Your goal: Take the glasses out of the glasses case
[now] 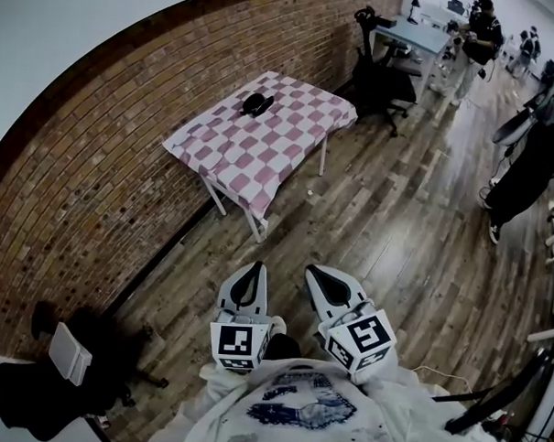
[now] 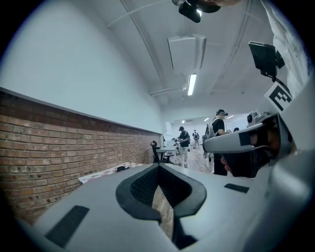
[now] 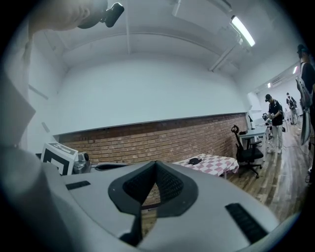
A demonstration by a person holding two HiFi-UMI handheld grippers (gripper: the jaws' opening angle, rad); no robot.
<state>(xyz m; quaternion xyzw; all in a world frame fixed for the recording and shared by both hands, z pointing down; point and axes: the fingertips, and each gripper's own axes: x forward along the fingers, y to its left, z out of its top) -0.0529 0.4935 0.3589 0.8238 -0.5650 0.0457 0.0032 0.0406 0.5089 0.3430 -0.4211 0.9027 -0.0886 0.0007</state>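
checked table [image 1: 261, 155] | glasses case [image 1: 257, 103] on it | brick wall [image 1: 96, 162], wood floor [image 1: 396, 230] | left claw [image 1: 254, 269], right claw [image 1: 314, 273] closed

Open floor leading to the worktop
Wooden floor [image 1: 377, 229] is lying open between the left claw [image 1: 254, 269], the right claw [image 1: 315, 272] and the checkered worktop [image 1: 261, 155], which is standing beside the brick wall [image 1: 96, 162]. An office chair [image 1: 379, 78] is crowding its far end; a person [image 1: 537, 154] is standing at the right.
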